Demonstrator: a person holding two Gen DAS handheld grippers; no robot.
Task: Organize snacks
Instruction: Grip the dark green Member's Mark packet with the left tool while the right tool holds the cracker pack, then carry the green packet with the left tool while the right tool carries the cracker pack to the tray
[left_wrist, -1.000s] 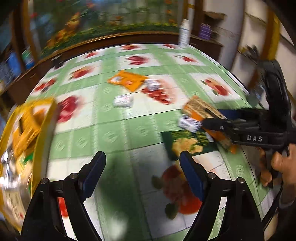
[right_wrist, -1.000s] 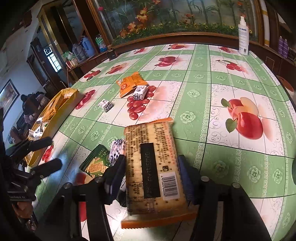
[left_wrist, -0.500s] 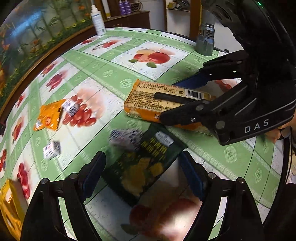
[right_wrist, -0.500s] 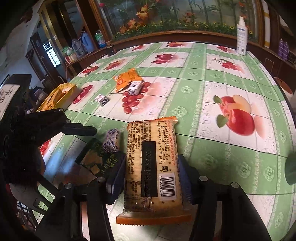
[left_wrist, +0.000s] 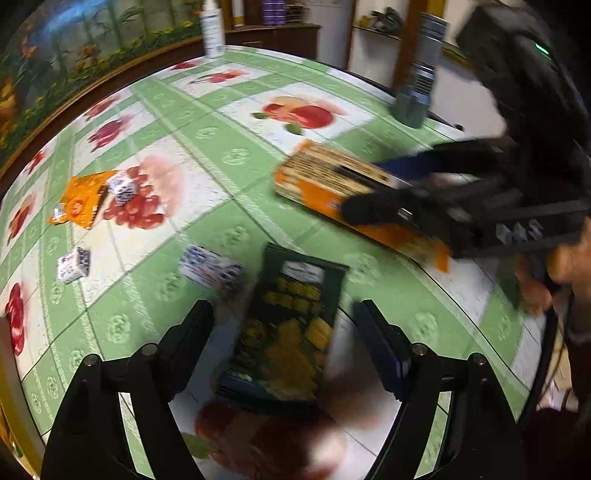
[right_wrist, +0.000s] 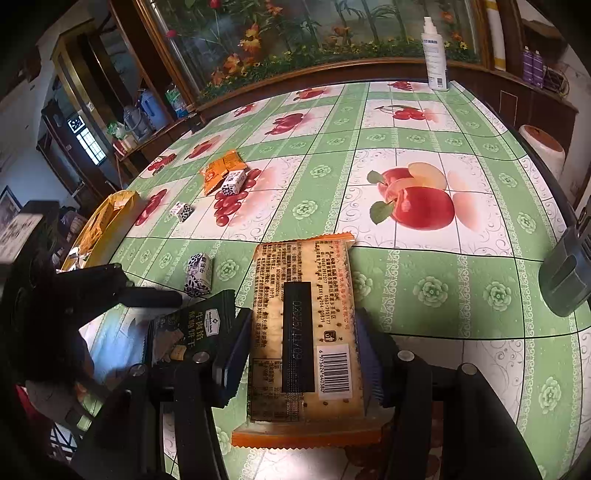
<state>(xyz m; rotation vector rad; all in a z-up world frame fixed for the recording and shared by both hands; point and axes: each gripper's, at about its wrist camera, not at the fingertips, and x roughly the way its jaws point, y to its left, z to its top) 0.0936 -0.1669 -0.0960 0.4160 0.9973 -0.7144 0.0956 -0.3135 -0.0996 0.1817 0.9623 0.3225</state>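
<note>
A dark green biscuit packet (left_wrist: 288, 332) lies flat on the fruit-print tablecloth (left_wrist: 229, 155). My left gripper (left_wrist: 283, 310) straddles it with the jaws closing, and the blue pads stand clear of its sides. In the right wrist view the same packet (right_wrist: 195, 328) lies left of my right gripper (right_wrist: 301, 321), which is shut on a long orange cracker packet (right_wrist: 303, 280), label side up. That cracker packet (left_wrist: 317, 173) shows in the left wrist view too, held at the upper right by the right gripper (left_wrist: 365, 188).
Small black-and-white sweets (left_wrist: 210, 266) (left_wrist: 74, 264) (left_wrist: 123, 186) and an orange sachet (left_wrist: 79, 203) lie further out. A yellow tray (right_wrist: 99, 221) of snacks sits at the table's left edge. A spray bottle (right_wrist: 434, 55) stands at the back, a grey canister (left_wrist: 417, 92) near the right edge.
My left gripper swung away from the yellow tray and came down over the dark green packet. The right gripper kept the cracker packet and shifted slightly.
</note>
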